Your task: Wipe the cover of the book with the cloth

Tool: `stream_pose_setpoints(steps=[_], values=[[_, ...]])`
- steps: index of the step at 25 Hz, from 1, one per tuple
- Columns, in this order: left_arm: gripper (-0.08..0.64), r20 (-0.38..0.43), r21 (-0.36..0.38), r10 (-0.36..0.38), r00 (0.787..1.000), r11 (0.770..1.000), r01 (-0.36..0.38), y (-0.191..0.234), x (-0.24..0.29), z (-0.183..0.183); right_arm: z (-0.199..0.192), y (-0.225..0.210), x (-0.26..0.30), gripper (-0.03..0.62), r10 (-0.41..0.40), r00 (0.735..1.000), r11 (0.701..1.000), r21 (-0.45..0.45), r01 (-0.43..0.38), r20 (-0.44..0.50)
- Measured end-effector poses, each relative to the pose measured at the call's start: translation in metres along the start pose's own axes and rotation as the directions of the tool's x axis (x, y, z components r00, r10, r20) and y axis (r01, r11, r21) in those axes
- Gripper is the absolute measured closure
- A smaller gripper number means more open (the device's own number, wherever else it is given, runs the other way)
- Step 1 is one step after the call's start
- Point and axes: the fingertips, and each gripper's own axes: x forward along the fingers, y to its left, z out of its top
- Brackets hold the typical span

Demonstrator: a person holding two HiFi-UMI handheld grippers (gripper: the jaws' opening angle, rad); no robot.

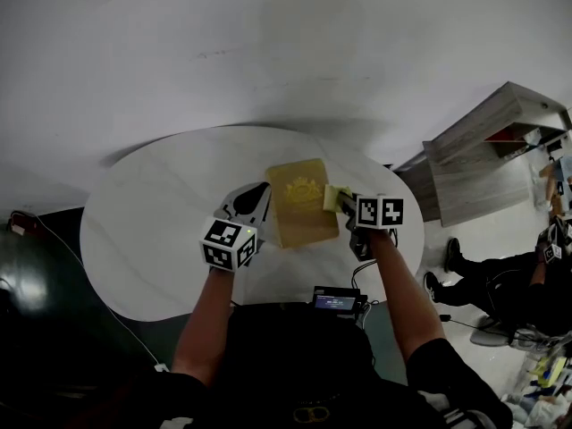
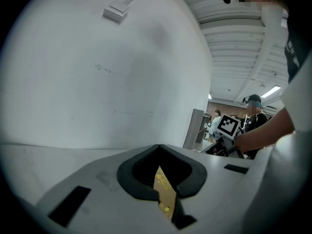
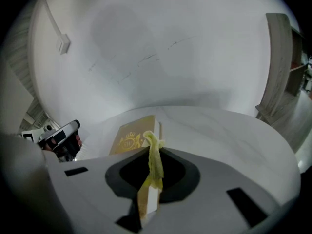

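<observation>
My left gripper [image 1: 264, 209] has its jaws closed down to a thin slit on the left edge of the tan hardcover book with a gold crest [image 1: 299, 202]; in the left gripper view a sliver of that cover [image 2: 165, 194] shows clamped between them. The book lies flat near the middle of the round white table [image 1: 161, 213]. My right gripper [image 1: 345, 206] pinches the crumpled pale-yellow cloth [image 3: 155, 162], jaws nearly together, and I see the cloth resting against the book's right edge.
</observation>
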Motion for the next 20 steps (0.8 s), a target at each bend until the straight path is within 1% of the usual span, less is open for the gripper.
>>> stream_pose_setpoints(steps=[5, 11, 14, 20], values=[[0.551, 0.004, -0.002, -0.001, 1.0, 1.0, 0.001, 0.0, -0.003, -0.001, 0.007, 0.022, -0.009, 0.505, 0.042, 0.999, 0.999, -0.031, -0.041, 0.028], [0.551, 0.008, -0.005, -0.004, 1.0, 1.0, 0.004, -0.002, -0.005, -0.001, 0.007, 0.066, -0.009, 0.505, 0.143, 0.99, 0.988, -0.058, -0.141, 0.02], [0.551, 0.008, -0.006, -0.002, 1.0, 1.0, 0.002, -0.003, -0.006, -0.001, 0.0, 0.084, -0.003, 0.505, 0.182, 0.983, 0.982, -0.06, -0.181, -0.002], [0.551, 0.01, -0.012, 0.001, 1.0, 1.0, -0.001, -0.001, -0.007, -0.004, -0.031, 0.116, 0.015, 0.505, 0.24, 0.967, 0.966, -0.075, -0.247, -0.088]])
